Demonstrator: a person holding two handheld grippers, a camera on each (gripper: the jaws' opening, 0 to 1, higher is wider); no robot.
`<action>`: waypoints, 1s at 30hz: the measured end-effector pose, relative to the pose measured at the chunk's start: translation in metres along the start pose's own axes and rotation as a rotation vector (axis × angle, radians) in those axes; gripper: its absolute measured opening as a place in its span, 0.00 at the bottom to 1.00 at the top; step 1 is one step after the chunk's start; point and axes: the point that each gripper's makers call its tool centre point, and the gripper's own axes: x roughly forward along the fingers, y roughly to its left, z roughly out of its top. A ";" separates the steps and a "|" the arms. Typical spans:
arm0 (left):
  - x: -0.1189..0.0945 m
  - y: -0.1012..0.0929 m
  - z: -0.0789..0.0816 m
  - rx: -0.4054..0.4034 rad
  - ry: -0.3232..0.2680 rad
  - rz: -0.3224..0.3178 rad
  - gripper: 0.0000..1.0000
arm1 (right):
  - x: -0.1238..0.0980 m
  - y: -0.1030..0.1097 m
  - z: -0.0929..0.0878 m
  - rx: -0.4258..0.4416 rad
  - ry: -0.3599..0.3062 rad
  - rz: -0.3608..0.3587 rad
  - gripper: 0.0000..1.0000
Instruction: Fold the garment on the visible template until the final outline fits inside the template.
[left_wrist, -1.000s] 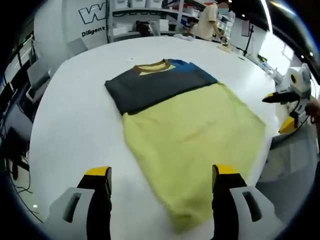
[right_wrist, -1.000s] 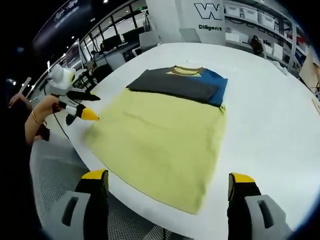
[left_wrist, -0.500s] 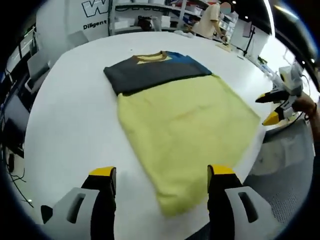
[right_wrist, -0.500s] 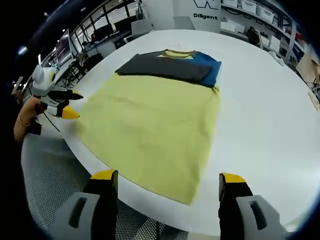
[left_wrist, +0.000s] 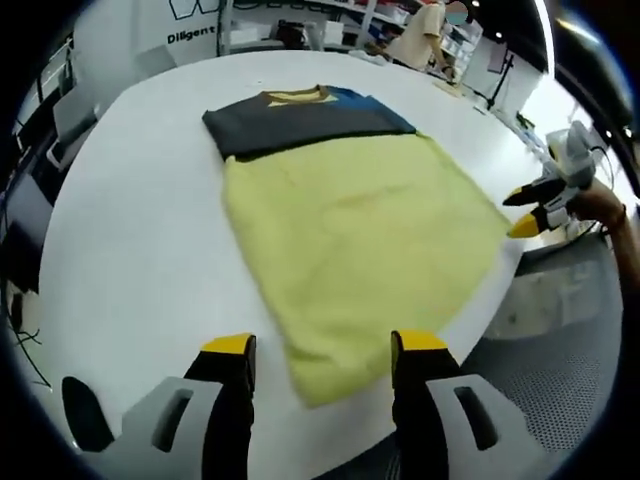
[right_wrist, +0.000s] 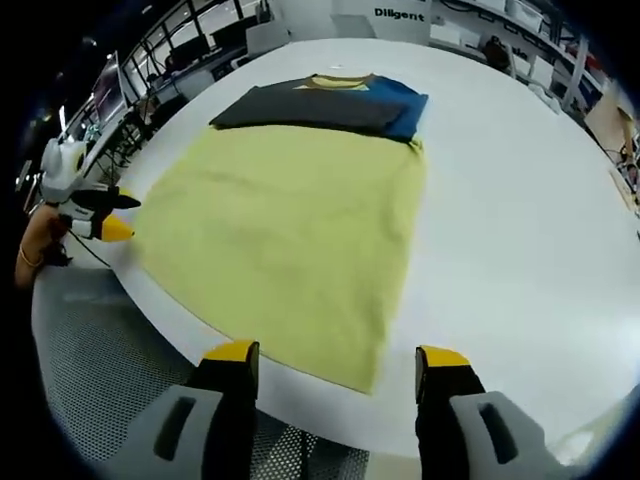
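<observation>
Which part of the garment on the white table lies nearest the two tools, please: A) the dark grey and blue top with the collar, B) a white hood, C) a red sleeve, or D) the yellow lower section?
D: in the left gripper view the yellow lower section of the garment reaches toward the left tool, while the dark grey and blue top lies at the far end.

A white round table (left_wrist: 130, 250); beyond its far edge, storage shelves (left_wrist: 300, 15); beside them, a white lettered wall panel (right_wrist: 400, 10).
</observation>
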 end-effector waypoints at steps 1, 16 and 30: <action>0.000 0.000 -0.001 -0.004 0.004 -0.006 0.46 | 0.000 0.000 0.000 0.003 0.002 0.000 0.60; 0.000 0.002 -0.015 -0.017 0.062 0.032 0.28 | 0.006 -0.007 -0.009 0.036 0.033 -0.014 0.41; -0.005 0.005 -0.031 -0.046 0.120 0.068 0.03 | 0.004 -0.015 -0.014 0.067 0.041 -0.032 0.20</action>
